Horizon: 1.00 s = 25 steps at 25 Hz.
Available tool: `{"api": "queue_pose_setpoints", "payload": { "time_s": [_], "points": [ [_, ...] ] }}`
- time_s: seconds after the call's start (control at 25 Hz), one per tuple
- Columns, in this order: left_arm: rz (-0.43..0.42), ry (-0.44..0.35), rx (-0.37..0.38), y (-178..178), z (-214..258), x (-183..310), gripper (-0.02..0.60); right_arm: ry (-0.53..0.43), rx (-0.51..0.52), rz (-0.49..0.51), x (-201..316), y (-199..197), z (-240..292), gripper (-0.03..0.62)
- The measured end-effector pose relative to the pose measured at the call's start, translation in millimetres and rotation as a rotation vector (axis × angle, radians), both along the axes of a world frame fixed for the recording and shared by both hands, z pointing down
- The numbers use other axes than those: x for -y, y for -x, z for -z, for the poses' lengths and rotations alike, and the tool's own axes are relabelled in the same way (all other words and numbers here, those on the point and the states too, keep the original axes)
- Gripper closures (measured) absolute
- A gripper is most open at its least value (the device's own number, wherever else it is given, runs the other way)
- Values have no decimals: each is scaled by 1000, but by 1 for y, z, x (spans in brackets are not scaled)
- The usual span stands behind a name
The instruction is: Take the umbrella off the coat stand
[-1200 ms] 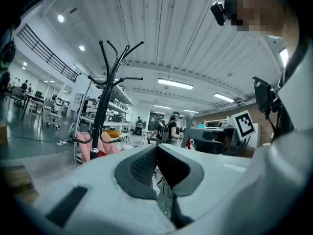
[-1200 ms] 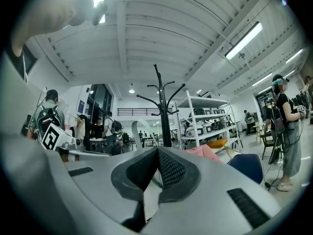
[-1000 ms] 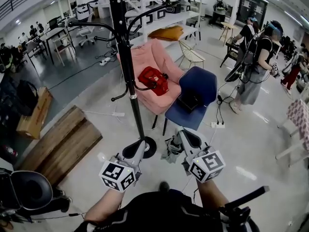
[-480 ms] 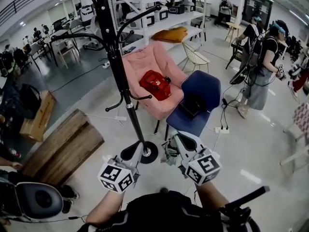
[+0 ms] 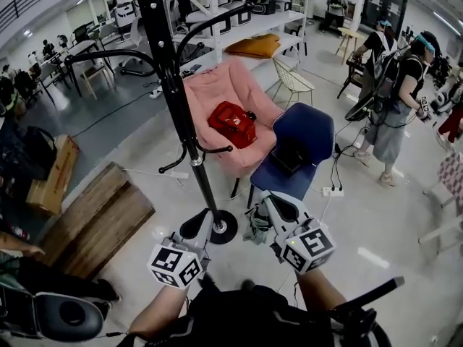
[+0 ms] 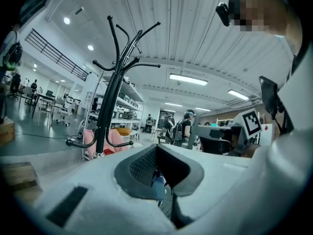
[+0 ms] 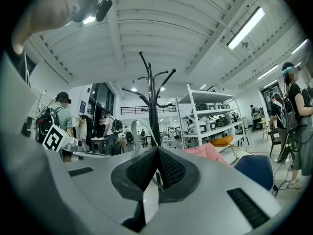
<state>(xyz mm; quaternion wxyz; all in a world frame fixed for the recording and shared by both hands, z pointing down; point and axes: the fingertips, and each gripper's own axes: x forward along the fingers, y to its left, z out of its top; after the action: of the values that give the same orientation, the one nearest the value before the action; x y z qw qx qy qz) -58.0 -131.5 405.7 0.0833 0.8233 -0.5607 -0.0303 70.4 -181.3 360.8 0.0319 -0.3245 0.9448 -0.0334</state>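
Task at its outset: the coat stand (image 5: 189, 132), a black pole on a round base, rises just ahead of the person; no umbrella can be made out on the hooks that show in any view, so its place cannot be told, and finding, grasping and lifting it off all remain to be done. The left tongs (image 6: 156, 148) are clenched, pads meeting at the tip, with nothing between them; the right tongs (image 7: 157, 150) are likewise clenched and empty; both are held low, near the base and apart from the pole. Behind the stand sit a pink armchair (image 5: 217, 96) bearing a red bag (image 5: 231, 123) and, beside it, a blue chair (image 5: 304, 132); wooden boards (image 5: 94, 219) lie on the floor to the left; a shelving rack (image 5: 246, 20) stands further back; a bystander (image 5: 401, 100) is well apart at right. Nothing blocks the approach.
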Motion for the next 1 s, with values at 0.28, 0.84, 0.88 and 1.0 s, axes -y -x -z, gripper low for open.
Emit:
{"api": "queue_pose_setpoints", "payload": {
  "time_s": [0.28,0.84,0.88,1.0],
  "points": [
    [-102,-1,29,29,3,19,572,30,10,-108,17,27,1,587],
    [-217,7,27,79,-21,49,572,42,-41,-245,54,80,-27,588],
    [-225,6,24,80,-22,50,572,42,-42,-257,57,81,-30,588],
    [-252,-1,21,87,-22,54,572,49,-47,-283,63,87,-34,588]
  ]
}}
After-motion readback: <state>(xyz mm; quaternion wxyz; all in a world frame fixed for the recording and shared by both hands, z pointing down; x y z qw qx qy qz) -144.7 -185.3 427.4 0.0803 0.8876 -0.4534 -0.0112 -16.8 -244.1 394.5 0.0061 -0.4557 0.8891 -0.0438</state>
